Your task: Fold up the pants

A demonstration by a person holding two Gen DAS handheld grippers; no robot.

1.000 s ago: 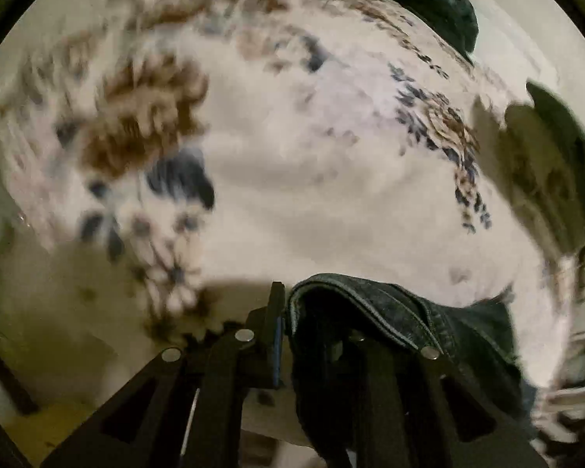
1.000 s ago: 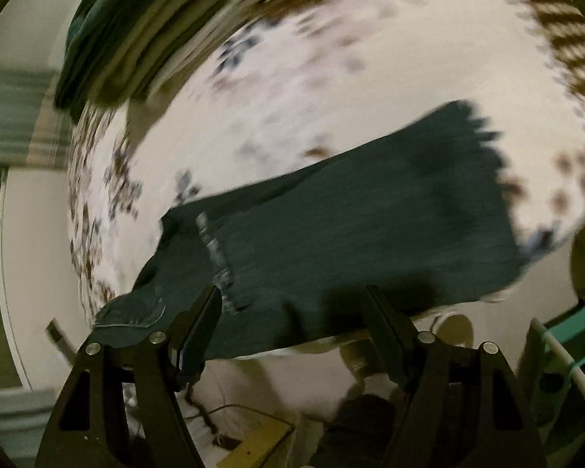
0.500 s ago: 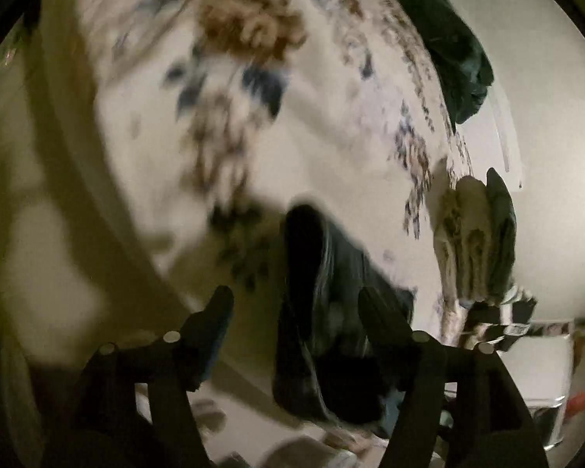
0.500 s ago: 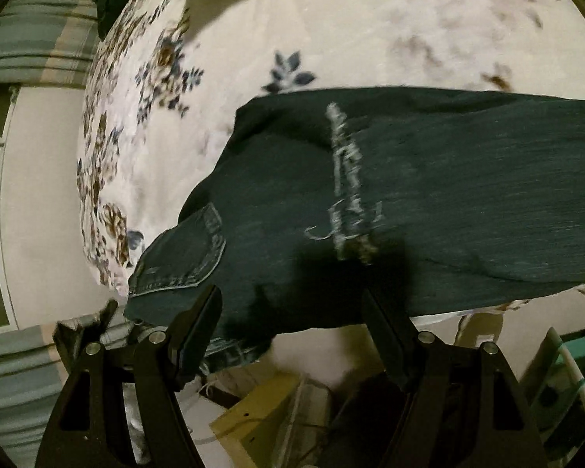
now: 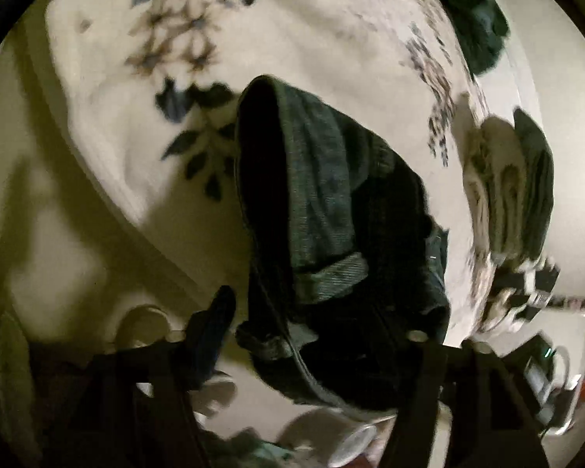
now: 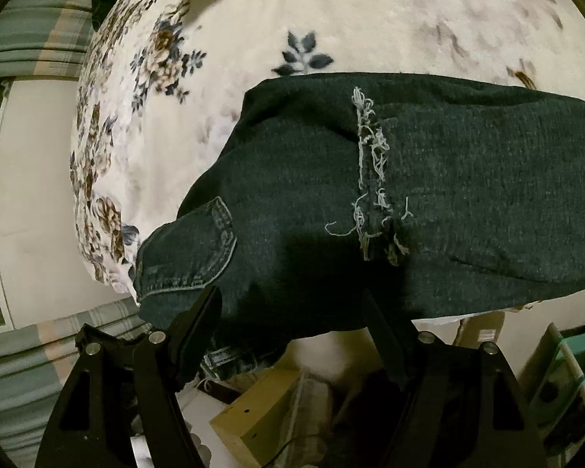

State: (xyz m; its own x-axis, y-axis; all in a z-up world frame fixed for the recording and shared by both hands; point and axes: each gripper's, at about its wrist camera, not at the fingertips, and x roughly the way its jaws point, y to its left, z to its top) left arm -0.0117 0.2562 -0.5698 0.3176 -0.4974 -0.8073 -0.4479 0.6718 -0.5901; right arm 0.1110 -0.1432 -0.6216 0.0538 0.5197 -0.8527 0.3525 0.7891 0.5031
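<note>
Cream bedding printed with blue and brown flowers (image 6: 253, 19) is spread beneath dark blue denim pants with a frayed hem (image 6: 429, 179), which are draped over its near edge. Both black grippers are seen spread wide, the left gripper (image 5: 315, 304) around the hanging waistband, the right gripper (image 6: 292, 304) empty just before the denim. Folded clothes (image 5: 511, 183) are stacked farther along the bedding.

I see the pants (image 6: 429, 195), dark blue-green denim, lying across the near edge of the bed (image 6: 331, 19), one layer folded over another. A frayed hem with loose pale threads crosses the top layer. The waist end with a stitched back pocket overhangs the edge. My left view shows the pants (image 5: 323, 202) bunched, drooping off the bed (image 5: 312, 31).
</note>
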